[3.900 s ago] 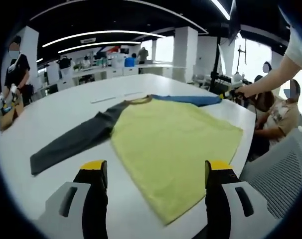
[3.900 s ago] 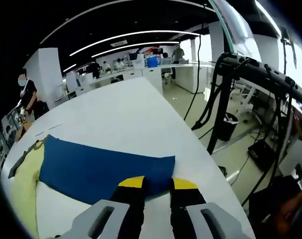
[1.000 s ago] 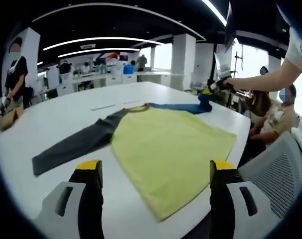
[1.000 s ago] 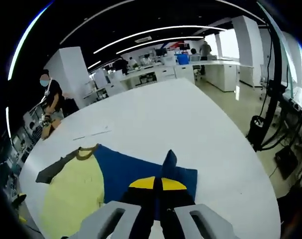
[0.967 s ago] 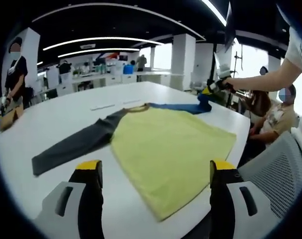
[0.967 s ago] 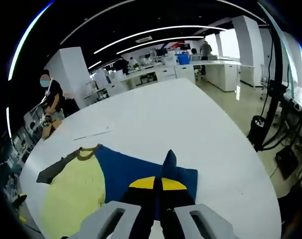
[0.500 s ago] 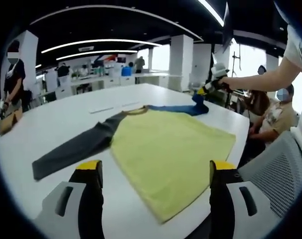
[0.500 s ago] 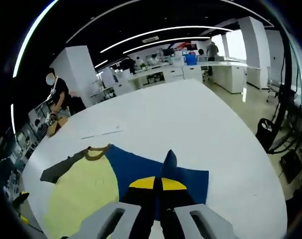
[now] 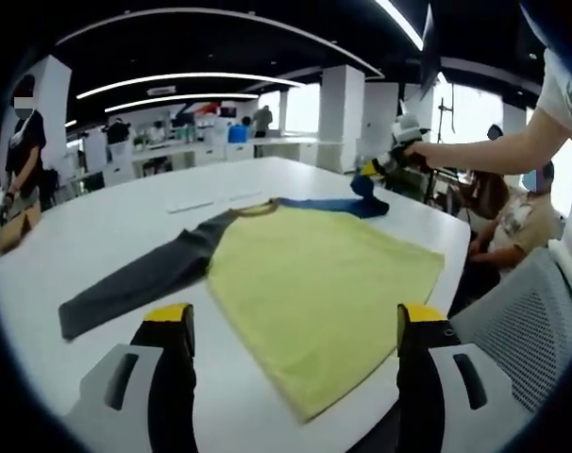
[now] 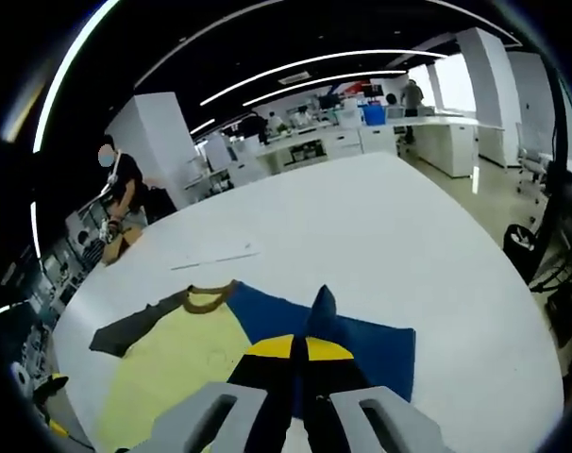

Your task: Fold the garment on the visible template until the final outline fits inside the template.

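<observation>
while the garment [image 9: 314, 283] lies spread on the white tabletop [image 9: 107, 217], its yellow body flat and the grey sleeve [image 9: 140, 278] stretched out to one side, folding looks barely begun; the right claw [image 10: 298, 347] is clenched on the blue sleeve [image 10: 357, 344], a peak of cloth rising between its jaws, lifted off the tabletop; the left claw [image 9: 291, 326] hovers released, jaws wide, just short of the hem; both sleeves and the body are yet to be folded in; no template outline can be made out.
</observation>
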`<state>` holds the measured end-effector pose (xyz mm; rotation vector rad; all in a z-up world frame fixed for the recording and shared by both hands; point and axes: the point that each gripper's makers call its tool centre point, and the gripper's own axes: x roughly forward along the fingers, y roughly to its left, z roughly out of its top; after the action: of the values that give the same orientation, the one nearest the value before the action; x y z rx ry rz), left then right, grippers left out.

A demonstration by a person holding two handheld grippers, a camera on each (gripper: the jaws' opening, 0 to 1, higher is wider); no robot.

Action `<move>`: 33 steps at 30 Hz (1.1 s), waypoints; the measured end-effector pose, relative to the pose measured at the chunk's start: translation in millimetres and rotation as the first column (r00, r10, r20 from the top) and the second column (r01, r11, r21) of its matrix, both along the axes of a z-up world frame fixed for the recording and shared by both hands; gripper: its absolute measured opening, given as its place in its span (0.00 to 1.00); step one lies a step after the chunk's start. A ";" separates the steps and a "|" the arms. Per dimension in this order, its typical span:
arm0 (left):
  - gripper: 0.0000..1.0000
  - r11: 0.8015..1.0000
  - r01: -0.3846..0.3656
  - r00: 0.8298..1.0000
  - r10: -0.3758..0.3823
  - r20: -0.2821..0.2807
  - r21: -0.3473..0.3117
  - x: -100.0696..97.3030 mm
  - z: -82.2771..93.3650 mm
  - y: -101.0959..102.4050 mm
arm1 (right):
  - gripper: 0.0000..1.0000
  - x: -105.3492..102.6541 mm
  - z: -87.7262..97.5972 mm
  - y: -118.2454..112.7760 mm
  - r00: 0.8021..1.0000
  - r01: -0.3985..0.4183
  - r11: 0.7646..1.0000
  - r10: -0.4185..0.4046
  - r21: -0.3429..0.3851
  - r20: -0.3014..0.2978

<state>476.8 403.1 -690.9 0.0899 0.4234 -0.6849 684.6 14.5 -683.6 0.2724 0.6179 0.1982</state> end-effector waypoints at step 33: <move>0.85 1.000 0.005 1.000 -0.005 -0.014 -0.014 -3.2 -6.0 -0.9 | 0.00 17.6 4.8 65.4 0.997 -0.079 0.997 0.079 0.024 -0.017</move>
<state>473.6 402.2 -696.9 0.0732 0.4317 -0.6936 702.2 79.9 -678.9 0.2723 0.6452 0.2790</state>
